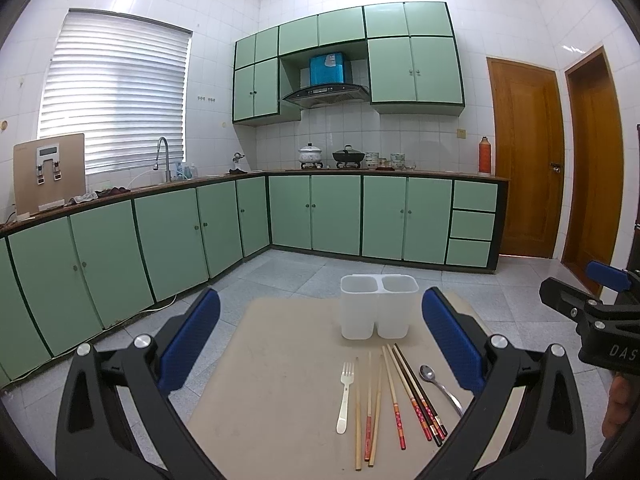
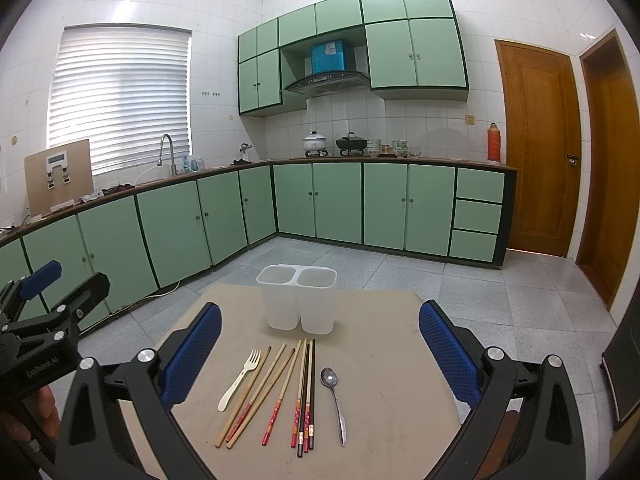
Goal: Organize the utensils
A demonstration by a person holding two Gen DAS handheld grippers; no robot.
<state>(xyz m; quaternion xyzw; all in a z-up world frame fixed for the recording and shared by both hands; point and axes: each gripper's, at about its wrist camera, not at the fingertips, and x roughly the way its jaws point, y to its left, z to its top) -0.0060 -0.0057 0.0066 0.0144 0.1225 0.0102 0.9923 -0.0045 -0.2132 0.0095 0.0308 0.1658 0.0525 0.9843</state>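
A translucent white two-compartment holder (image 1: 378,306) (image 2: 298,298) stands upright at the far side of a small tan table (image 1: 264,380) (image 2: 392,380); both compartments look empty. In front of it lie a white plastic fork (image 1: 345,396) (image 2: 239,379), several wooden and dark chopsticks (image 1: 394,396) (image 2: 280,394) and a metal spoon (image 1: 440,388) (image 2: 335,400), all side by side. My left gripper (image 1: 320,332) is open above the table's near part, holding nothing. My right gripper (image 2: 320,340) is open too, over the utensils, and appears at the left wrist view's right edge (image 1: 580,300).
Green kitchen cabinets (image 1: 312,216) run along the left and back walls under a brown counter with pots and a sink tap. Two wooden doors (image 1: 524,160) stand at the right. Grey tiled floor (image 2: 480,292) surrounds the table. A person's hand (image 2: 24,412) grips the left tool.
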